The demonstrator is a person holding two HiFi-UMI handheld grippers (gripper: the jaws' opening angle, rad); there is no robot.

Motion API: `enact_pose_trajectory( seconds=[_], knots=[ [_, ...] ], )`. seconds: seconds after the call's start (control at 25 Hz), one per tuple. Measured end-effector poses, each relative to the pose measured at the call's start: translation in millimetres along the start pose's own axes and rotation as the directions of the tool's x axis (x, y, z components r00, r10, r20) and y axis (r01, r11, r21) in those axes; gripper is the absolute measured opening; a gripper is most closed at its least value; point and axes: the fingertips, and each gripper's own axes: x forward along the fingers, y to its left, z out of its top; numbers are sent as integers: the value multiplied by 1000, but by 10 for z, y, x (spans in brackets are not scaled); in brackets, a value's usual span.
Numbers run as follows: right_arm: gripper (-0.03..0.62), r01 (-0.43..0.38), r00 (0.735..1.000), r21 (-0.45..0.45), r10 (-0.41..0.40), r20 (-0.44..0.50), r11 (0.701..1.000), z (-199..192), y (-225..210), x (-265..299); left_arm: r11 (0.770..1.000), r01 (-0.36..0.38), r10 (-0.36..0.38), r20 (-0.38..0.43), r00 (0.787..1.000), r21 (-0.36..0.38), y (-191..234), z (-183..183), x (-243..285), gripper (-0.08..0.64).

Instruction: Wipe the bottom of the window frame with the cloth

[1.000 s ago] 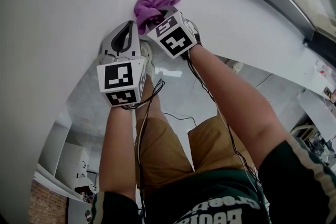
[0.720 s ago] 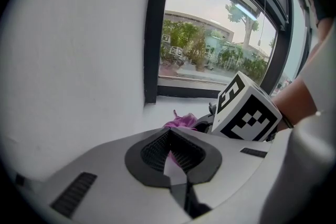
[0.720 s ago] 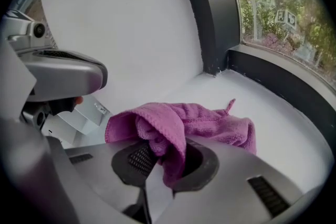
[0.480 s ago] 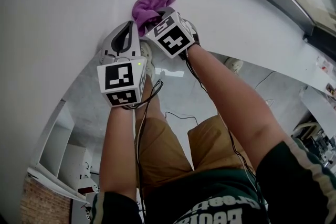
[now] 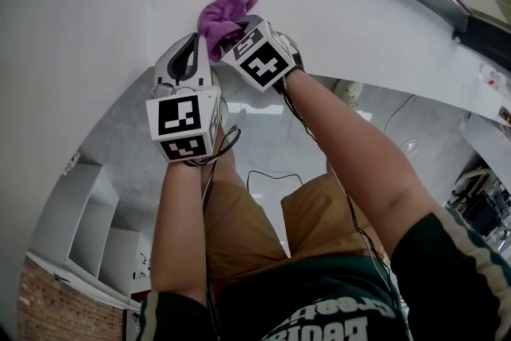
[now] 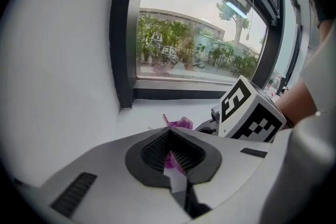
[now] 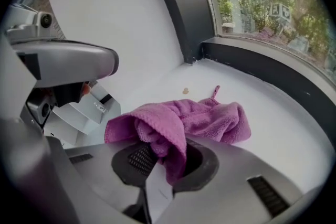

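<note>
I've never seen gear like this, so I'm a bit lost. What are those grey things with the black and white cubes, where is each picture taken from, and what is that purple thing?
A person holds a grey hand tool in each hand, and each tool carries a marker cube on its back. One picture comes from a camera on the person's head, looking down along the arms. The other two come from a camera riding on each tool, looking forward along it. The right tongs are shut on a purple cloth. The cloth lies bunched on the white sill, near the corner of the dark window frame. The left tongs are shut too, just beside the cloth. They seem to grip nothing, though a little purple shows between them.
</note>
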Motion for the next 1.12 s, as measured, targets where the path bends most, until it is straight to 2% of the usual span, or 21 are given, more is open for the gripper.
enact_pose_trajectory(
  seconds=[0.92, 1.12],
  knots=[
    [75, 37, 999, 139, -42, 35, 990, -698, -655, -679, 983, 115, -108, -54, 993, 145, -1042, 241, 468, 9],
    [75, 46, 999, 149, -48, 14, 988, -908, -813, -836, 980, 123, -117, -50, 992, 154, -1241, 312, 539, 9]
  ],
)
